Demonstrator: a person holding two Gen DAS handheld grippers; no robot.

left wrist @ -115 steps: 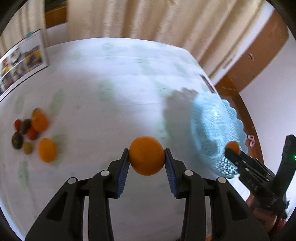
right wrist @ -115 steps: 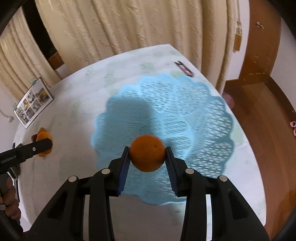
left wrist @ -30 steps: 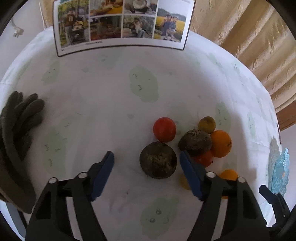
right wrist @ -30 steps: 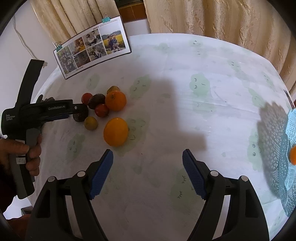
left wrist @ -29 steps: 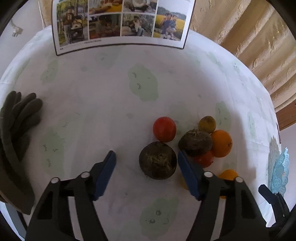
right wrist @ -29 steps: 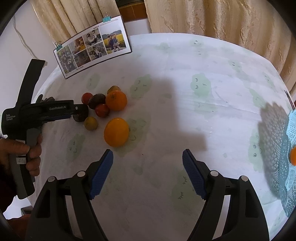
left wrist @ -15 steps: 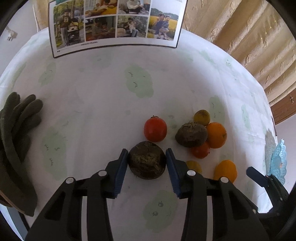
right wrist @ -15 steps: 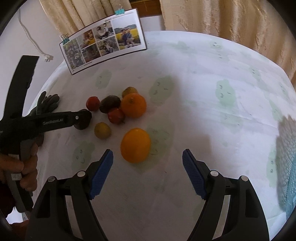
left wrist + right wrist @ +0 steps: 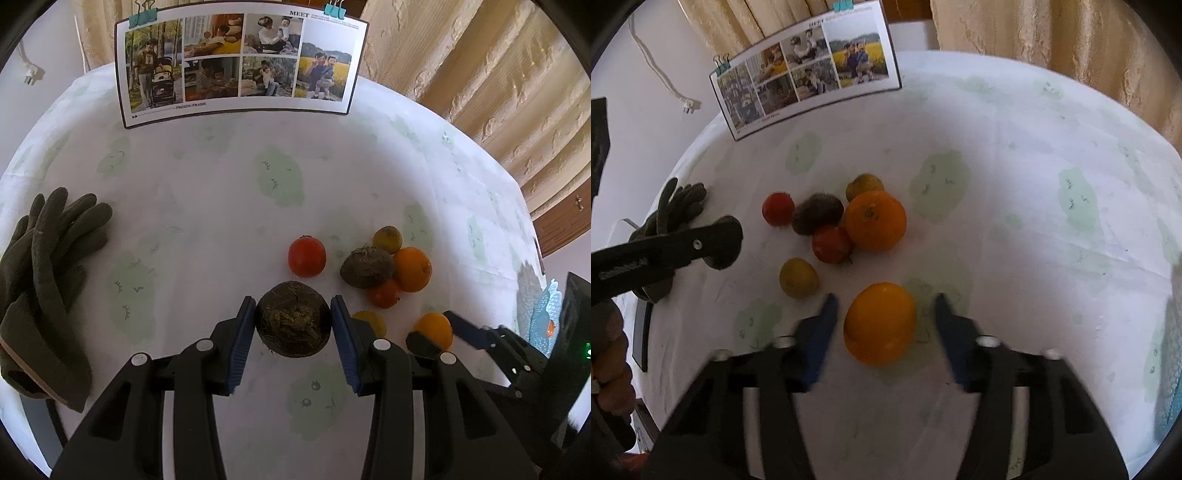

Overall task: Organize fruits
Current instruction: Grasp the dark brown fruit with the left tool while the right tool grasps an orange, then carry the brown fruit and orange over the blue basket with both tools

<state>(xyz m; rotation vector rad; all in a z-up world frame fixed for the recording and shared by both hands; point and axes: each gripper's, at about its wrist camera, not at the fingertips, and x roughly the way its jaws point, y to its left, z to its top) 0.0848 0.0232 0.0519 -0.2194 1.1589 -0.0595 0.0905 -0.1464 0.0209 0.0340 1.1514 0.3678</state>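
My left gripper [image 9: 293, 326] is shut on a dark brown rough-skinned round fruit [image 9: 293, 319], just above the white tablecloth. My right gripper [image 9: 884, 314] straddles a large orange [image 9: 880, 323] lying on the cloth. Its jaws are closing and blurred, with a small gap still on each side of the orange. The same orange [image 9: 434, 328] shows in the left wrist view between the right gripper's fingers [image 9: 463, 328]. Beyond lie a red tomato [image 9: 306, 256], a second brown fruit [image 9: 366, 266], another orange [image 9: 412, 268], a small red fruit [image 9: 384, 293] and two small yellowish fruits.
Dark gloves [image 9: 48, 266] lie at the table's left edge. A photo card [image 9: 240, 62] stands at the back, in front of curtains. The blue lattice basket [image 9: 537, 314] sits at the far right, with an orange fruit in it. A hand [image 9: 609, 373] holds the left gripper.
The left jaws closed on the dark brown fruit and rose slightly with it. The right gripper moved in over the large orange, and its jaws narrowed around it.
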